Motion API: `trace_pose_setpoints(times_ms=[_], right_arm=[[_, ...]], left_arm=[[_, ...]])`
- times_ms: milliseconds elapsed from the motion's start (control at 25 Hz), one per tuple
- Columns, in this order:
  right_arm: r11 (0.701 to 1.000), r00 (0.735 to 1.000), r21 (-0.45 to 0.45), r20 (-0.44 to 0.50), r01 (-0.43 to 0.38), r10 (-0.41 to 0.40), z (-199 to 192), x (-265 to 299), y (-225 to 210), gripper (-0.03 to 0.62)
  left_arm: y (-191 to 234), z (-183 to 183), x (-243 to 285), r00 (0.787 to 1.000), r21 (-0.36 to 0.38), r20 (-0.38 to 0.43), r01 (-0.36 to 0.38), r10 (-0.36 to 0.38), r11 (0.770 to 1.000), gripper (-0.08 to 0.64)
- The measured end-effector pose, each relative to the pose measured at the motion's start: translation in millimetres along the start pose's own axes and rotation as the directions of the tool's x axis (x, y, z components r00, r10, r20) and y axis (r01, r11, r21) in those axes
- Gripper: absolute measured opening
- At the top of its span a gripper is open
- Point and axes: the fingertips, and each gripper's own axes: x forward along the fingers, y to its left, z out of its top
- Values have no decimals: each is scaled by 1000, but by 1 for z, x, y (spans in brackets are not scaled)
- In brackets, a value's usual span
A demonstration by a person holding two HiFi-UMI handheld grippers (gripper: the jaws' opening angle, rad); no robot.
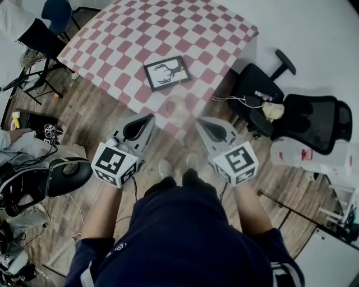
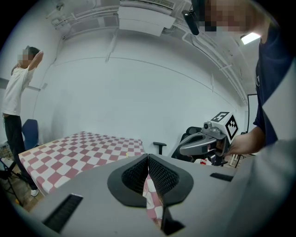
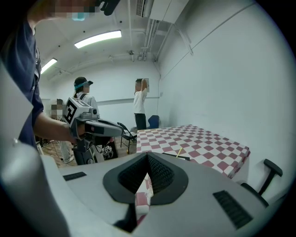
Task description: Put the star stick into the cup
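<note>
The table [image 1: 140, 33] wears a red-and-white checked cloth. On it lies a black framed board [image 1: 165, 73] with a deer picture. A thin yellow stick [image 3: 178, 152] rests at the board's edge [image 1: 180, 69]. A faint clear cup [image 1: 178, 108] seems to stand near the table's front edge. My left gripper [image 1: 148, 119] and right gripper [image 1: 201, 121] hover side by side in front of the table, short of the cup. Both are shut with nothing between the jaws [image 2: 148, 157] [image 3: 148, 155]. Each gripper view shows the other gripper [image 2: 206, 141] [image 3: 95, 125].
Two black office chairs [image 1: 261, 98] [image 1: 317, 120] stand right of the table. Cables, a stand and gear [image 1: 33, 179] crowd the floor at the left. A person in white [image 2: 16, 92] stands beyond the table's far end by a blue chair [image 1: 56, 12].
</note>
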Motion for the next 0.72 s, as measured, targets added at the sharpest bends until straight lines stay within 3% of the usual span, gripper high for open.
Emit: trace_pose_setpoints(times_ms=[720], right_arm=[[1000,1000,8,-10,-20,20,-5,-5,-7,15]], left_arm=[[-11,5,10,1000,-10,4,-18,18,1000,32]])
